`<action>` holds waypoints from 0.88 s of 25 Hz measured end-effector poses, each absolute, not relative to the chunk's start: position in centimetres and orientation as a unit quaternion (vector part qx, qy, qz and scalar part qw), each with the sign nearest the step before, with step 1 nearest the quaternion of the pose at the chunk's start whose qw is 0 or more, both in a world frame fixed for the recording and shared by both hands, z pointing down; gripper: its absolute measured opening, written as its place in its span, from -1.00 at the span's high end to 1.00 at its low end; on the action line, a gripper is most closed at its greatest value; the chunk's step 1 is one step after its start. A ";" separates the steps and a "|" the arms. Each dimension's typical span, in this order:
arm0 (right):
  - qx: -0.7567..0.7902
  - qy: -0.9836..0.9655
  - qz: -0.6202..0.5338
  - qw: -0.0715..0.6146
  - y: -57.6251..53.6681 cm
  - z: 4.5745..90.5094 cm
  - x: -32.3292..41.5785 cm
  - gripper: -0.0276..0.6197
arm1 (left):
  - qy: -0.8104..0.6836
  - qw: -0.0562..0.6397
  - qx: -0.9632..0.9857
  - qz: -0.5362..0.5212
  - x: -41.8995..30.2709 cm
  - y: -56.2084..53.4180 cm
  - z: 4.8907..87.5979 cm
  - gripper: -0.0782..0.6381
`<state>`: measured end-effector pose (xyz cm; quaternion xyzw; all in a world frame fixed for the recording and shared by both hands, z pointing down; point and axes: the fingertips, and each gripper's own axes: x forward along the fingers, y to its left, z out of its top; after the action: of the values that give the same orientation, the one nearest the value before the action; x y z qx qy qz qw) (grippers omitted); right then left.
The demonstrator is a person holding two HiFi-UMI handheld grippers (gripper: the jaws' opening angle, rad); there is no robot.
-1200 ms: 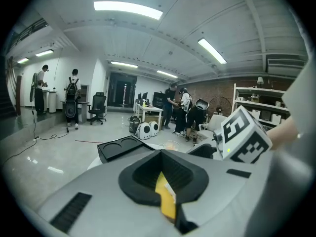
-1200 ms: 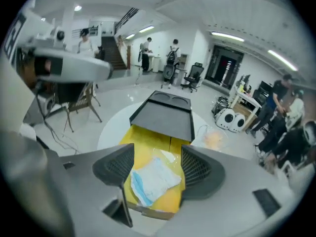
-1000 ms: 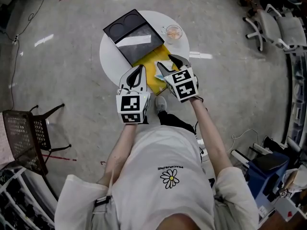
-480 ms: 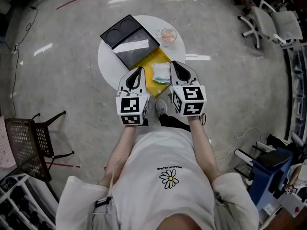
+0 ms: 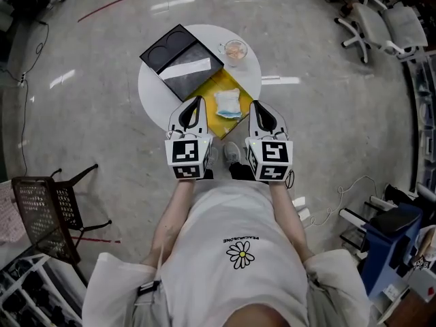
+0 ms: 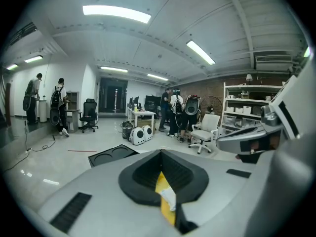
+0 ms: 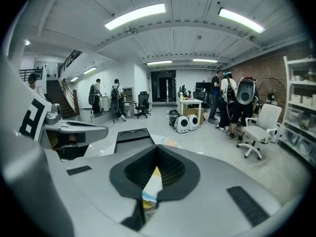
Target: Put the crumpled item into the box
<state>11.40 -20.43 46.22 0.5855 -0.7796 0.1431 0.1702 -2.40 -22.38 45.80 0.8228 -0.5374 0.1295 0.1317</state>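
Now a person in a white T-shirt stands at the near edge of a small round white table (image 5: 154, 90), holding a two-jaw gripper in each hand. Both grippers are raised over that near edge and point toward the table's middle.

The left gripper (image 5: 198, 100) has its jaws pressed together with nothing between them. The right gripper (image 5: 254, 105) is the same: its jaws are closed and empty. The two sit side by side with a gap between them.

The crumpled item (image 5: 227, 103), a pale white and light-blue wad, lies on the table in that gap, free of both grippers. It rests on a yellow sheet (image 5: 221, 84) spread over the near half of the table.

The box (image 5: 185, 80) is black and open, on the far left part of the table, touching the far edge of the yellow sheet. Its lid (image 5: 167, 46), with two round recesses, lies open behind it and hangs over the table's far-left rim. A light strip lies inside the box.

A small clear cup (image 5: 234, 49) stands at the table's far right edge.

Left of the table, well apart from it, stands a dark mesh chair (image 5: 37, 206). Far to the table's right are white office chairs (image 5: 381, 26).
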 end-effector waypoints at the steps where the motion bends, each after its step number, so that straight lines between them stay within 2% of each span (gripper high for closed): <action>1: 0.588 -0.777 0.147 0.170 -20.4 46.4 11.6 0.91 | -0.536 0.131 0.824 0.130 -2.3 -22.4 45.8 0.78; 22: 0.616 -0.755 0.161 0.157 -19.8 46.7 14.0 0.91 | -0.526 0.124 0.831 0.132 -1.4 -21.9 45.5 0.78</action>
<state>14.00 -19.75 46.66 0.6161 -0.7550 0.1611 0.1565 -1.35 -21.87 45.50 0.8311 -0.5257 0.1321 0.1242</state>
